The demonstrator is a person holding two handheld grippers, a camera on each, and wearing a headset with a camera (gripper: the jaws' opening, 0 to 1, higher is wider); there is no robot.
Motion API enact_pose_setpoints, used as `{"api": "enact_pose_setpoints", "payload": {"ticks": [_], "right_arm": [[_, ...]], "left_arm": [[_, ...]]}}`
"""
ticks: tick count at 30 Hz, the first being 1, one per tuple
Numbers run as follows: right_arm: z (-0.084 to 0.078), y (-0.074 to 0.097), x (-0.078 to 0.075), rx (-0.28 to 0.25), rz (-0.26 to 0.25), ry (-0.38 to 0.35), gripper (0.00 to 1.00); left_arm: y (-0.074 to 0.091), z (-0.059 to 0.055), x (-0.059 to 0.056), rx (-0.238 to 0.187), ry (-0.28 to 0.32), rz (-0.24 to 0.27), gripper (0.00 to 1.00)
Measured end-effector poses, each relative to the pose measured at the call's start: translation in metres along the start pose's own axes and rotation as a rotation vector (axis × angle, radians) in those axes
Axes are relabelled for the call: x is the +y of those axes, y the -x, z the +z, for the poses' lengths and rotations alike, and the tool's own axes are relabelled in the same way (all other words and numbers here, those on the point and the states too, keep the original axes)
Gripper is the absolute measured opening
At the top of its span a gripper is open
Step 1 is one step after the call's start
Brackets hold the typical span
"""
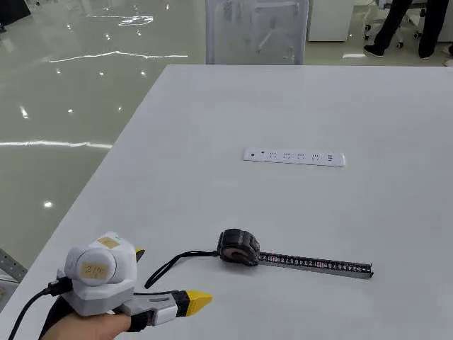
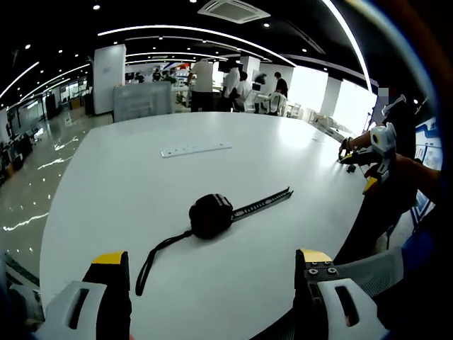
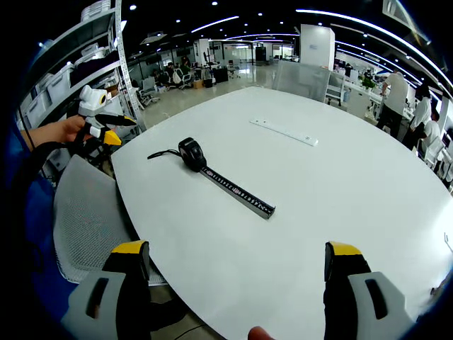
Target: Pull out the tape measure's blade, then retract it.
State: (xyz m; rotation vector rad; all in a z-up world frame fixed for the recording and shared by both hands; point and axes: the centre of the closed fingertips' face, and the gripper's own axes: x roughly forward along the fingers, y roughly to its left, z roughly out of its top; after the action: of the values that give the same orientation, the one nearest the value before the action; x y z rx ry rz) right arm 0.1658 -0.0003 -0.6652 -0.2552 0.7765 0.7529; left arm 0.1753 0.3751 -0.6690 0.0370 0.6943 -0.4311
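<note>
A black tape measure [image 1: 238,248] lies on the white table [image 1: 283,106], its blade [image 1: 315,265] pulled out flat to the right and its wrist strap [image 1: 170,265] trailing left. My left gripper [image 1: 170,278] hovers open at the near left corner, short of the strap. In the left gripper view the tape measure [image 2: 211,214] sits ahead of the open left gripper [image 2: 212,258], apart from both jaws. The right gripper [image 3: 237,249] is open too and stands well back from the tape measure [image 3: 192,152] and the blade [image 3: 237,190]. Neither holds anything.
A white power strip [image 1: 294,157] lies mid-table beyond the tape measure. A translucent panel [image 1: 256,32] stands at the far edge. The table's left edge [image 1: 106,163] drops to a glossy floor. People stand in the background [image 1: 403,28]. A grey mesh chair [image 3: 92,212] is near the table.
</note>
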Motion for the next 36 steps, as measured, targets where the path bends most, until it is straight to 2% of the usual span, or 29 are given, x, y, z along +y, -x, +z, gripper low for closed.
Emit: {"api": "enact_pose_setpoints", "payload": {"ticks": [5, 10, 19, 21, 28, 31, 36], "right_arm": [[0.001, -0.008, -0.003, 0.007, 0.009, 0.01, 1.0], [0.002, -0.017, -0.004, 0.017, 0.028, 0.024, 0.99], [0.004, -0.033, -0.003, 0.029, 0.05, 0.041, 0.99], [0.004, -0.037, -0.004, 0.036, 0.054, 0.05, 0.99], [0.006, -0.045, -0.007, 0.049, 0.067, 0.068, 0.99], [0.007, -0.049, -0.009, 0.054, 0.074, 0.074, 0.98], [0.007, -0.057, -0.011, 0.067, 0.088, 0.091, 0.98]], "left_arm": [[-0.011, 0.005, -0.004, 0.01, 0.012, -0.007, 0.9], [-0.023, 0.01, -0.008, 0.003, 0.008, -0.013, 0.9], [-0.036, 0.012, -0.01, 0.004, 0.027, 0.013, 0.92], [-0.04, 0.011, -0.008, 0.01, 0.035, 0.033, 0.92], [-0.052, 0.014, -0.007, 0.011, 0.055, 0.058, 0.92], [-0.058, 0.014, -0.007, 0.01, 0.087, 0.056, 0.92], [-0.066, 0.014, -0.007, 0.017, 0.092, 0.07, 0.92]]}}
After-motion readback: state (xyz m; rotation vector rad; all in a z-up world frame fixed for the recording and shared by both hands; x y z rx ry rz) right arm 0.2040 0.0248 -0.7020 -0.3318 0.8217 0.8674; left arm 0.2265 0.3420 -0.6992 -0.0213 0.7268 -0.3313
